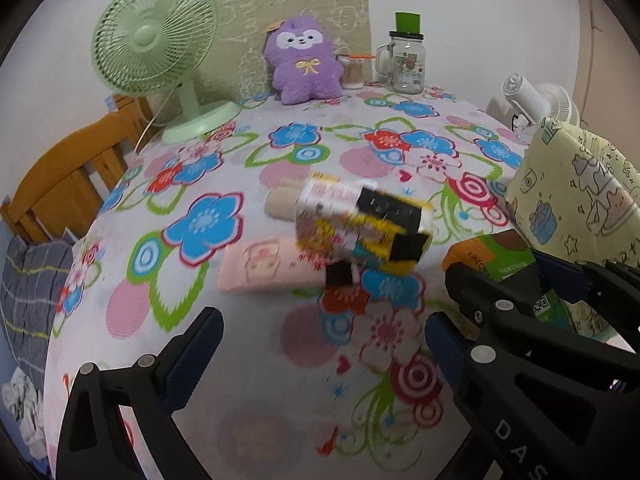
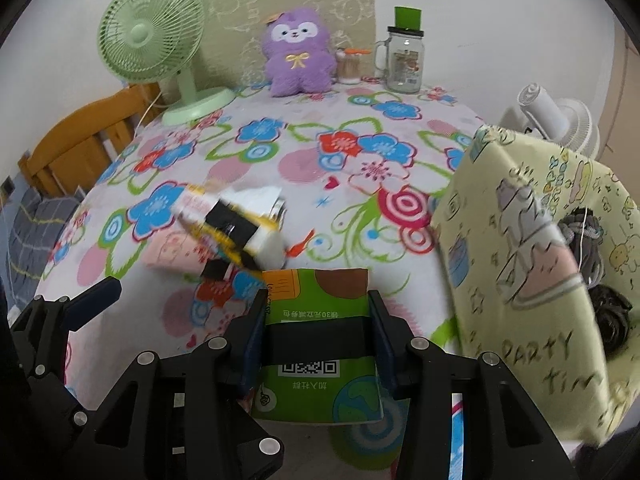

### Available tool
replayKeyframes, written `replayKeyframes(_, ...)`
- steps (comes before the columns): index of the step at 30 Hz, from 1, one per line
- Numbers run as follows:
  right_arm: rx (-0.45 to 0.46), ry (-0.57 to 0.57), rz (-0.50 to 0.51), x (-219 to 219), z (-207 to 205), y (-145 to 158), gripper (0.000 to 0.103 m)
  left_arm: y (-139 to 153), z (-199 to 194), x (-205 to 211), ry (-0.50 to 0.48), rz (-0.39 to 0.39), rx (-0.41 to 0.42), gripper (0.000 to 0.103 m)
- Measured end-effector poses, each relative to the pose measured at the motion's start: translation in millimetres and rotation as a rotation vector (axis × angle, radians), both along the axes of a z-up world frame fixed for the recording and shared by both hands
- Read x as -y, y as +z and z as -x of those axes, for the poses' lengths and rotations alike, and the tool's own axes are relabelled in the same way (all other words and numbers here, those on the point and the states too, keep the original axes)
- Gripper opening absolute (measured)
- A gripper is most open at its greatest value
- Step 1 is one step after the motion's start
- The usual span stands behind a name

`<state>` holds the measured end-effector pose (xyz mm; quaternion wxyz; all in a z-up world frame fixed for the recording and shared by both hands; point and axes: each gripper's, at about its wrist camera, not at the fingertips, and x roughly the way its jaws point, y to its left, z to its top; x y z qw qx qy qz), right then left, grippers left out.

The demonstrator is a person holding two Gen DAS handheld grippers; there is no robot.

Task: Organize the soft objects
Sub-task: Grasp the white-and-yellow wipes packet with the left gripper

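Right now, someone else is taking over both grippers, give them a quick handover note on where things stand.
Left gripper: open, holding nothing, above the floral cloth.
Right gripper: shut on the green packet, near the yellow fabric bin.
The bin already holds dark soft items.
Left on the cloth: the yellow-and-black packet, blurred, so whether it rests flat is unclear; the pink folded cloth; a beige roll behind it.
Next, probably: drop the green packet in the bin, then collect the rest.
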<state>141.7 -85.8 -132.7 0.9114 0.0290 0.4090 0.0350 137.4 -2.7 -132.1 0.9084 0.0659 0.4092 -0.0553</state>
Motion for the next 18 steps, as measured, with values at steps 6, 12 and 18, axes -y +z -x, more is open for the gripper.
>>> replayKeyframes(6, 0.008, -0.030, 0.003, 8.0, -12.3, 4.2, 0.049, 2.8, -16.0, 7.5, -0.029, 0.001, 0.002, 0.102)
replayKeyframes(12, 0.006, -0.063, -0.012, 14.8, -25.4, 3.4, 0.050, 1.8, -32.0, 13.0, -0.047, -0.001, 0.004, 0.102)
replayKeyframes(18, 0.006, -0.077, -0.021, 17.2, -34.9, 1.6, 0.050, 0.0, -43.1, 14.7, -0.048, 0.002, -0.013, 0.100)
